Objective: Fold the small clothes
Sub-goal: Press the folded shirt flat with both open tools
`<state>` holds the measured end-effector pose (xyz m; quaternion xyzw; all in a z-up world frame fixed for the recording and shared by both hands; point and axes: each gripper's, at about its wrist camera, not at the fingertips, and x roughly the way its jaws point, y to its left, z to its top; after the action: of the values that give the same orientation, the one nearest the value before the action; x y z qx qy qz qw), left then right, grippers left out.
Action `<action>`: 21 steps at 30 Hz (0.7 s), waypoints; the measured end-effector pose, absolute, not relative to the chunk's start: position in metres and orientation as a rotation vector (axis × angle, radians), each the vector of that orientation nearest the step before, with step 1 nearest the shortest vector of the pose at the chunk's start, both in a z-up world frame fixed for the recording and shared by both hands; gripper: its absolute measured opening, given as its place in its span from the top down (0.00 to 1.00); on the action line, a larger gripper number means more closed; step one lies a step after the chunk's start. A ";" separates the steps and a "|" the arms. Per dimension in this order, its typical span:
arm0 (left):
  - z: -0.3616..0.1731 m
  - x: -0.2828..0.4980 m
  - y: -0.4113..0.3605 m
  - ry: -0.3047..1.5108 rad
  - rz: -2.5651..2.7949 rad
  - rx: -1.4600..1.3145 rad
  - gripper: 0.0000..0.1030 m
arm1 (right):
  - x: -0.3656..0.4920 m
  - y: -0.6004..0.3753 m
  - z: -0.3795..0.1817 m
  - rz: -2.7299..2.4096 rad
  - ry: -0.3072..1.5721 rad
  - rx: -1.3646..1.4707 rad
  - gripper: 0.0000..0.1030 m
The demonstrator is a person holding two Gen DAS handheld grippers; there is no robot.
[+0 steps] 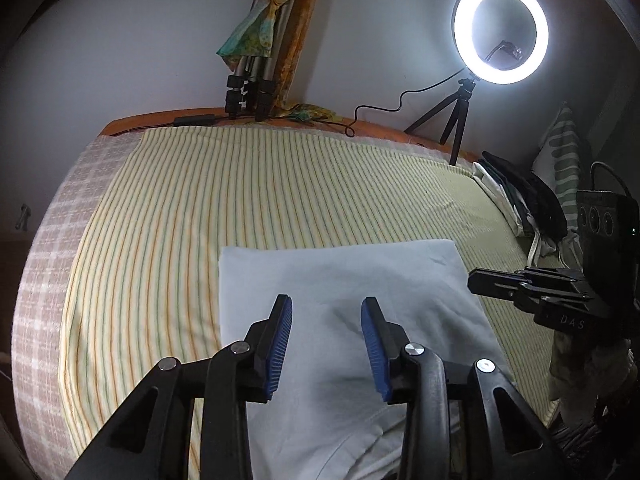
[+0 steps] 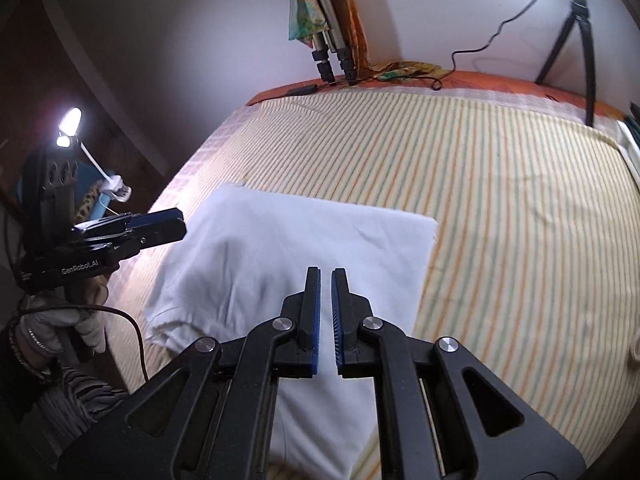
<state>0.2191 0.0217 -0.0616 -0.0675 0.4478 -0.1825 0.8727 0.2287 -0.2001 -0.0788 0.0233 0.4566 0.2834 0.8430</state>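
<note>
This is a bedroom in a home, rigged for filming. A bed (image 1: 280, 184) fills both views, covered with a yellow sheet (image 2: 500, 200) striped in orange and green, a checked cover (image 1: 52, 240) showing along its left edge. At the far edge, against a plain pale wall (image 1: 120, 40), a lit ring light (image 1: 500, 30) stands on a small black tripod (image 1: 452, 120), its cable (image 1: 380, 110) trailing along the orange headboard edge (image 1: 160, 118). A folded tripod (image 1: 256, 80) draped with a colourful scarf (image 1: 256, 24) leans there too. At the bed's right edge sits a pile of dark and white clothes (image 1: 520, 200), beside a leaf-patterned pillow (image 1: 560, 160).
</note>
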 end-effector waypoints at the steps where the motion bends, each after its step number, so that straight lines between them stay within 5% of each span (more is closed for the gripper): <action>1: -0.064 0.226 0.018 0.938 -0.380 -0.138 0.62 | 0.233 -0.195 -0.079 0.603 0.959 0.034 0.90; 4: -0.071 0.241 0.008 0.939 -0.369 -0.116 0.62 | 0.244 -0.181 -0.080 0.607 0.941 0.002 0.79; 21: -0.107 0.252 0.011 0.985 -0.340 -0.067 0.61 | 0.262 -0.192 -0.115 0.560 1.002 -0.027 0.79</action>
<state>0.2517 0.0113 -0.1069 -0.0321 0.4703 -0.1624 0.8669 0.2625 -0.1920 -0.1150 -0.0128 0.4741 0.2646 0.8397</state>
